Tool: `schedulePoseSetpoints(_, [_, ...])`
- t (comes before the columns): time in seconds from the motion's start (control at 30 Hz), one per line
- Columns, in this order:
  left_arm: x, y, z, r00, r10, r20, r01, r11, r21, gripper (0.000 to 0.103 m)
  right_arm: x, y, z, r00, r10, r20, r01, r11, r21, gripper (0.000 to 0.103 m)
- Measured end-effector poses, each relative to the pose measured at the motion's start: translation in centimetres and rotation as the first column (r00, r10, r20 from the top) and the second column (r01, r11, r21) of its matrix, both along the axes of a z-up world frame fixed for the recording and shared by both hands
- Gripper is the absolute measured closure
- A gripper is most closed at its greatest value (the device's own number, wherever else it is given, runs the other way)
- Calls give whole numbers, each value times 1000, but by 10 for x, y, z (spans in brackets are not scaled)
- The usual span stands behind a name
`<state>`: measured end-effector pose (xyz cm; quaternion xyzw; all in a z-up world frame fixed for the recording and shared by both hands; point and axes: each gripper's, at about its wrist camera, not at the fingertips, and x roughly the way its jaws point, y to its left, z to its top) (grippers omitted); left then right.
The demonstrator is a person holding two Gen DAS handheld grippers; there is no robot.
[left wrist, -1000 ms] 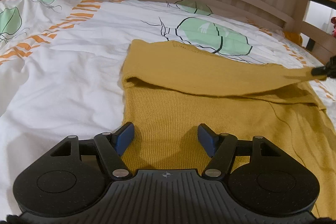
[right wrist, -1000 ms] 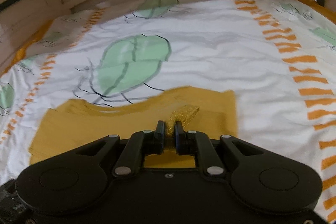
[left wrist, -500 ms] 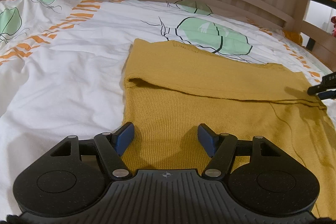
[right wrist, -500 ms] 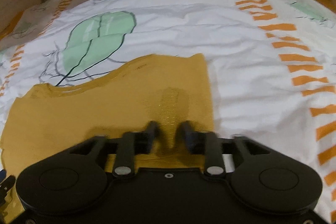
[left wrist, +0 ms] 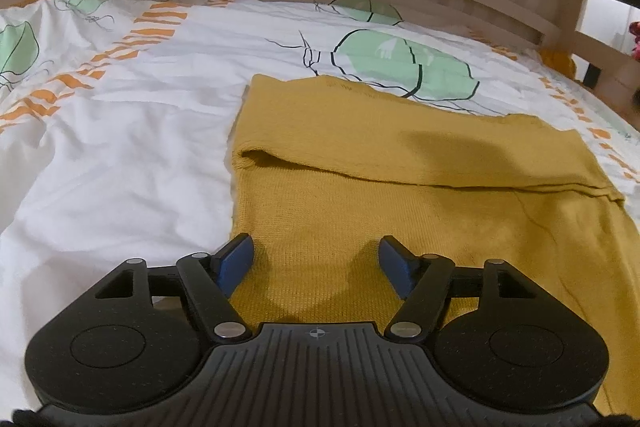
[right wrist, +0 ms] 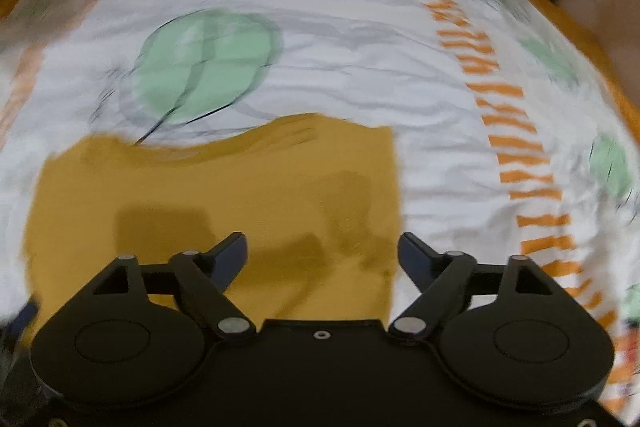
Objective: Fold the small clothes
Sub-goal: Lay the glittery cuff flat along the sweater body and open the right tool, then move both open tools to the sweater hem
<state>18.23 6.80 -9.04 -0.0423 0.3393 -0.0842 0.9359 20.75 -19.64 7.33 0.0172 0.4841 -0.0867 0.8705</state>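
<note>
Mustard knit garment (left wrist: pixel 400 195) lies flat on the bed (left wrist: pixel 120 147), spread over the white quilt with green leaves and orange dashes. In the left wrist view its far part, toward 12 o'clock, is doubled over the near part, and the free edge of that flap (left wrist: pixel 400 143) runs across from 9 to 3 o'clock, with a small open pocket at its 9 o'clock end. The near panel reaches down under the camera at 6 o'clock.

The left hand-held gripper (left wrist: pixel 316 259) hangs low over the near panel with its blue-padded jaws spread wide and nothing between them. The right hand-held gripper (right wrist: pixel 322 255) is likewise fully spread and empty, above the garment near its edge at 3 o'clock; that view is smeared by motion, so fine creases cannot be read there.

With one fold laid, the next looks to be bringing the near hem, or a side, over the doubled part. To do it well:

- Take both corners of the same edge, one gripper each, so the cloth rises evenly instead of twisting.
- Pinch only the garment, as the quilt beneath is soft and rumpled and could be caught with the knit.
- Press out the open pocket at the flap's 9 o'clock end first, or the bulge will be trapped inside.
- Lift just clear of the bed and carry the edge across low, since loose knit stretches and sags.
- Lay edges flush before letting go.
</note>
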Motion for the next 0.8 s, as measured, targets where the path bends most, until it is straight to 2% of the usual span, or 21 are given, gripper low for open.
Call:
schedulePoseSetpoints(0.13, [0,0,3,1000,-4,-8,4,1000,-1,35,-50,44,64,986,144,83,-151,985,86,13])
schedulePoseSetpoints(0.23, [0,2,12,1000,16,-26,-16,1000,-5,36,-95,76,107,955,253,157,-273,954,124,7])
schedulePoseSetpoints(0.33, [-6,9,30,997,75,-35,-76,996,-51,36,-132,99,137,923,322,212,-353,927,126,5])
schedulePoseSetpoints(0.43, [-19,20,52,992,118,-39,-122,986,-117,35,-162,114,158,906,350,237,-392,905,165,4])
schedulePoseSetpoints(0.5, [-30,25,66,991,133,-30,-135,982,-131,35,-180,121,169,903,361,232,-406,893,192,4])
schedulePoseSetpoints(0.6, [-45,30,81,990,142,-25,-144,982,-122,35,-200,124,183,892,374,253,-427,881,205,4])
schedulePoseSetpoints(0.7, [-60,32,92,988,152,-25,-154,983,-104,35,-218,126,199,890,355,285,-414,891,184,3])
schedulePoseSetpoints(0.8, [-73,32,101,984,176,-18,-176,982,-66,35,-230,122,211,883,346,317,-420,883,208,1])
